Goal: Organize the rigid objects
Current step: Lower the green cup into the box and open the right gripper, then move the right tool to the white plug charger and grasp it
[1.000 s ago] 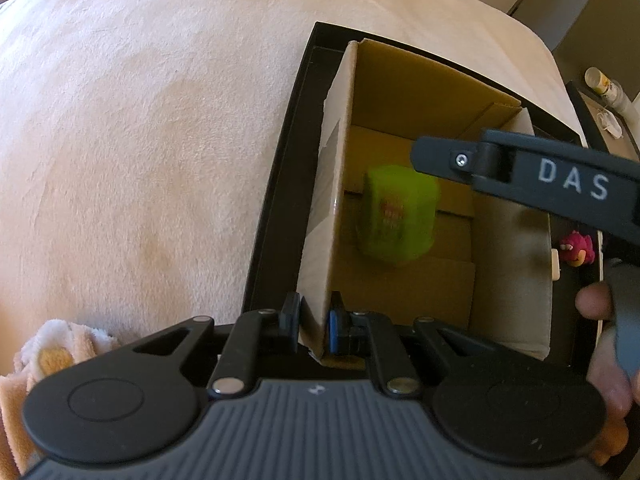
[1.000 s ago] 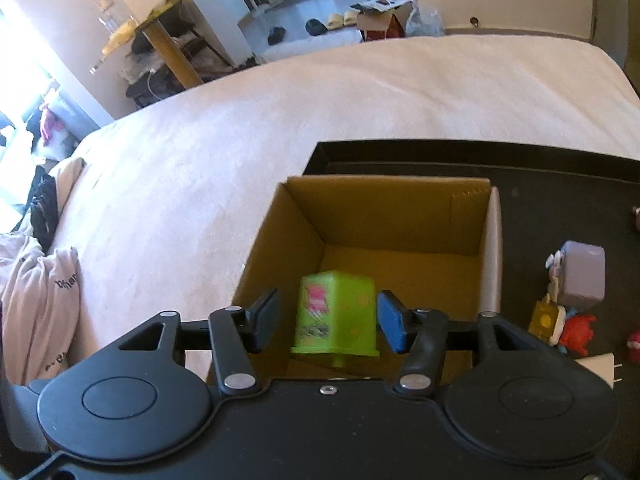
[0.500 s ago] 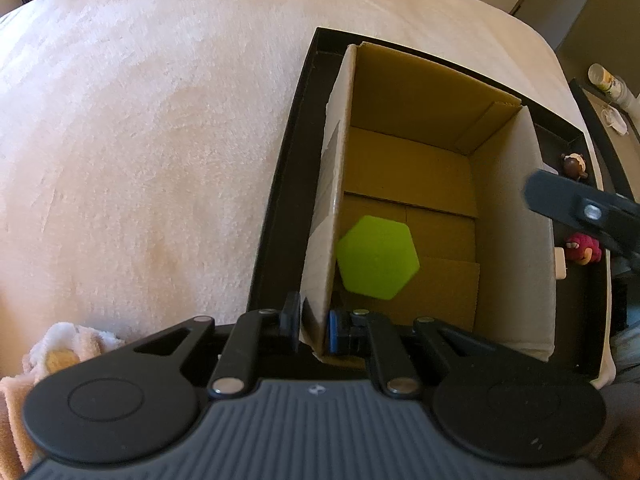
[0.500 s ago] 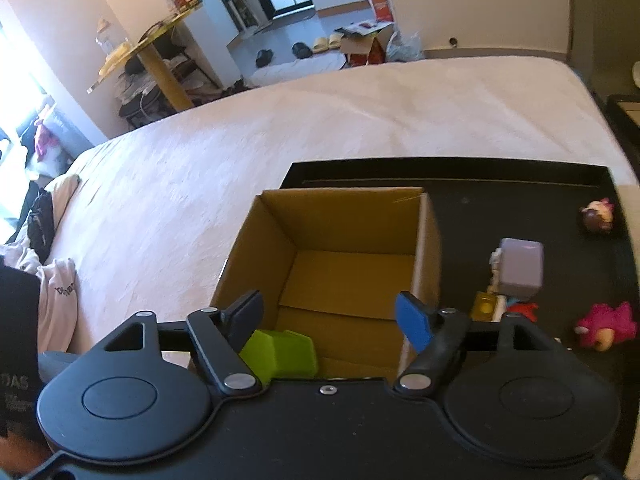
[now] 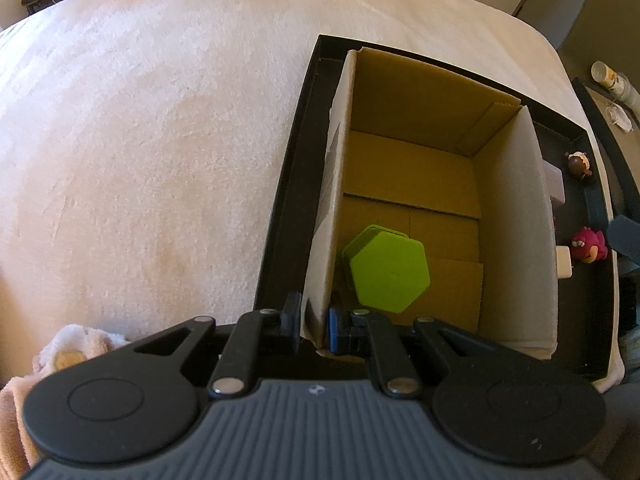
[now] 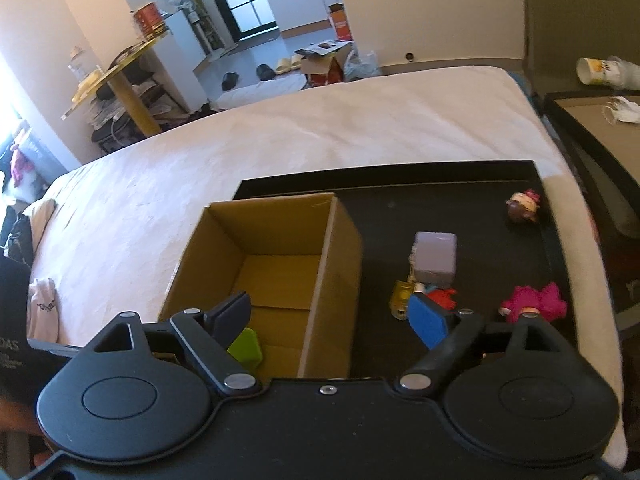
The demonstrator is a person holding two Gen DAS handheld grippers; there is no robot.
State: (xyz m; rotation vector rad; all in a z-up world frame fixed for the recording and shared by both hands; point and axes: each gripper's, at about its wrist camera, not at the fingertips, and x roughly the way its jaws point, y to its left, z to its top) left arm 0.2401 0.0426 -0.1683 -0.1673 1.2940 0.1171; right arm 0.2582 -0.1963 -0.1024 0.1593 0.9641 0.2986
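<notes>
An open cardboard box (image 5: 416, 120) stands at the left end of a black tray (image 5: 288, 184). My left gripper (image 5: 314, 320) is shut on the box's near left wall. A green hexagonal box (image 5: 388, 274) lies on the cardboard box floor, near that wall. In the right wrist view the cardboard box (image 6: 272, 208) sits left of centre, with the green box (image 6: 246, 346) half hidden behind a finger. My right gripper (image 6: 330, 312) hovers over the box's right wall, its jaws opening with nothing between them. A lilac cube (image 6: 435, 258), a red toy (image 6: 442, 298) and a pink toy (image 6: 534, 302) lie on the tray (image 6: 460, 184).
A small brown-headed figure (image 6: 522, 206) stands near the tray's far right corner, and a white plug (image 5: 564, 262) lies beside the box. The tray rests on a cream bed cover (image 5: 140, 140). A towel (image 5: 72, 344) lies at lower left. A side table with cups (image 6: 596, 70) stands on the right.
My right gripper let go of the green box, which dropped onto the cardboard box floor. It then opened wider and moved right over the tray. The left gripper kept its grip on the wall.
</notes>
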